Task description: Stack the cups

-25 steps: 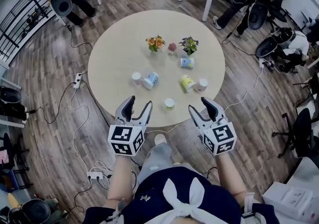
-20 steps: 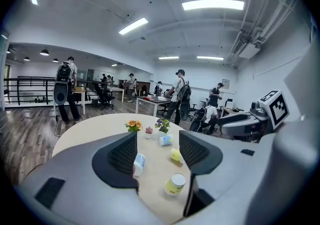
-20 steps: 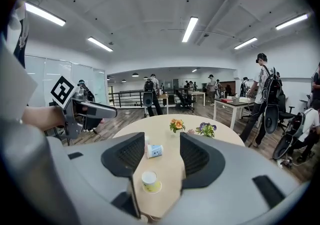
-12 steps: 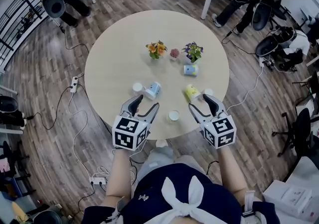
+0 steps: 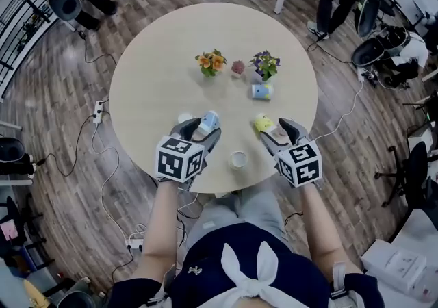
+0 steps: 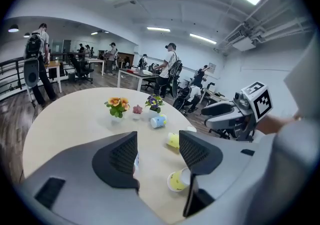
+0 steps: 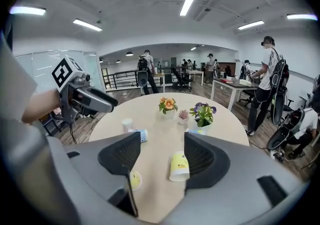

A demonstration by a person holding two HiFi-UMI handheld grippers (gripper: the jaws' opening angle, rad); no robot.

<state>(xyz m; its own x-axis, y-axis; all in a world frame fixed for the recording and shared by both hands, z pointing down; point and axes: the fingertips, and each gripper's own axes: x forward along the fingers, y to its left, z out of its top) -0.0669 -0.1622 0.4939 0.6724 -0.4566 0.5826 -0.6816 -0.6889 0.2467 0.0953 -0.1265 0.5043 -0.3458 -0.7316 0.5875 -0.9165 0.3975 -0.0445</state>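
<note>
While L claw (image 6: pixel 157 141) & R claw (image 7: pixel 162 144) gape empty, round beige table (image 5: pixel 157 81) w/ cups (image 5: pixel 238 159), wood-floor office (image 5: pixel 55 135)

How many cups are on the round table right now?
6: white cup and blue cup at left, yellow cup and pale cup at right, upright cup near the front edge, second blue cup by the purple flowers. None seems fully hidden.
</note>
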